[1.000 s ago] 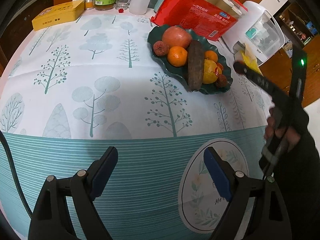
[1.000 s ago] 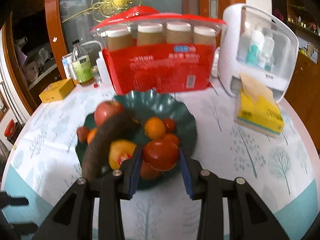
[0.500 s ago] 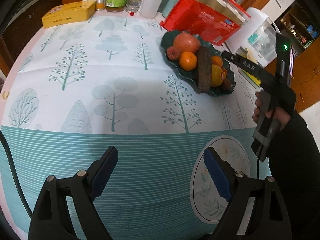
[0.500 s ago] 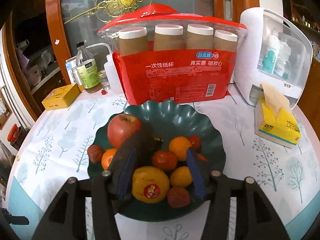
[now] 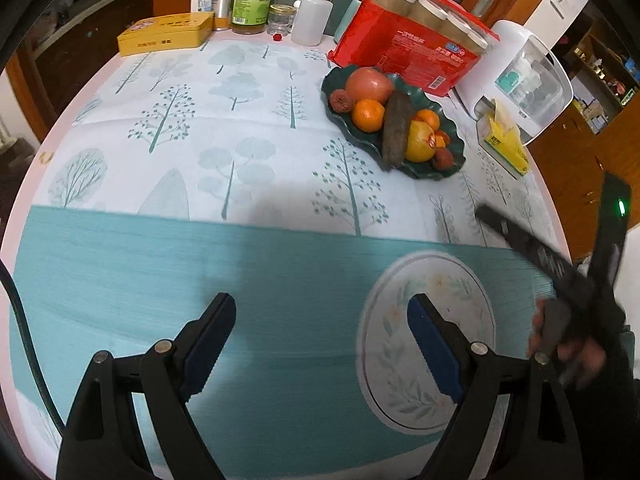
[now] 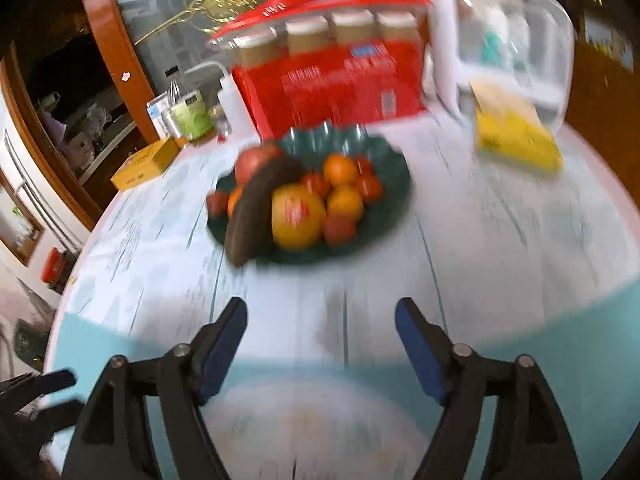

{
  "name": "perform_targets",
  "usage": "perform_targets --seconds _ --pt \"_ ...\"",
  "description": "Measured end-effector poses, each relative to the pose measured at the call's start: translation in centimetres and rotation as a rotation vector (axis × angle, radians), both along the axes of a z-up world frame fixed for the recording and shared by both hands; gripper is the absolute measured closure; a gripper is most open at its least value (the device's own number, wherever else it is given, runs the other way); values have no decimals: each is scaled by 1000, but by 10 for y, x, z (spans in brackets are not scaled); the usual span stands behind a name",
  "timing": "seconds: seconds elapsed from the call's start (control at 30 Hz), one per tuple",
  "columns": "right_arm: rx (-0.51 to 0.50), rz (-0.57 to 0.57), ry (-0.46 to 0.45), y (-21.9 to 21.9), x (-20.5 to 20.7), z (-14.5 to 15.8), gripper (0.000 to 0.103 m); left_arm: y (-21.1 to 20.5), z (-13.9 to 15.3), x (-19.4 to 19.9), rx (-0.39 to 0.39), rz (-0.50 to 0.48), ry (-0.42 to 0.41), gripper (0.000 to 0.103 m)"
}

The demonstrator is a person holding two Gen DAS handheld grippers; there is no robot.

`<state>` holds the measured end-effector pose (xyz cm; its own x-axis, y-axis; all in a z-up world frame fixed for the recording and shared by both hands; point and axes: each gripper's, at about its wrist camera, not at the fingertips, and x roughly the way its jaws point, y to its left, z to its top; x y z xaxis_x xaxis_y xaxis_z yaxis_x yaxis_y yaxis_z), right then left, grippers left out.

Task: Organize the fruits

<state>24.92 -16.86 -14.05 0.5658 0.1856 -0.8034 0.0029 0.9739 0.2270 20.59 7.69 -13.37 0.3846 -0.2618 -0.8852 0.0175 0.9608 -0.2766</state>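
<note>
A dark green scalloped plate (image 5: 452, 136) (image 6: 396, 168) sits at the far right of the table. It holds a red apple (image 5: 368, 85), oranges (image 5: 368, 115), a long brown fruit (image 5: 396, 128) (image 6: 256, 208), a yellow fruit with a sticker (image 6: 298, 216) and small red fruits (image 6: 339, 229). My left gripper (image 5: 320, 344) is open and empty above the teal cloth near the front edge. My right gripper (image 6: 320, 344) is open and empty, well short of the plate; in the left wrist view it shows at the right (image 5: 560, 276).
A red pack of paper cups (image 5: 408, 50) stands behind the plate. A white appliance (image 5: 520, 80) and a yellow tissue pack (image 5: 504, 144) are to its right. A yellow tin (image 5: 164, 34), bottles (image 5: 252, 0) and a squeeze bottle (image 5: 310, 16) line the far edge.
My right gripper let go of a small red fruit onto the plate, opened wide and drew back toward the near edge. The left gripper stayed open and shifted little.
</note>
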Motion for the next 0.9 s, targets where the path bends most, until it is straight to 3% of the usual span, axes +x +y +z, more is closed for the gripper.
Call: perform_targets --seconds 0.13,0.37,0.6,0.9 --pt "-7 -1 49 -15 -50 -5 13 -19 0 -36 -2 29 3 16" --pt "-18 35 166 -42 -144 -7 12 -47 11 -106 21 54 -14 16" --pt "-9 132 193 -62 -208 35 11 -73 50 -161 145 66 -107 16" --pt "-1 165 153 -76 -241 107 8 -103 119 -191 165 4 -162 10"
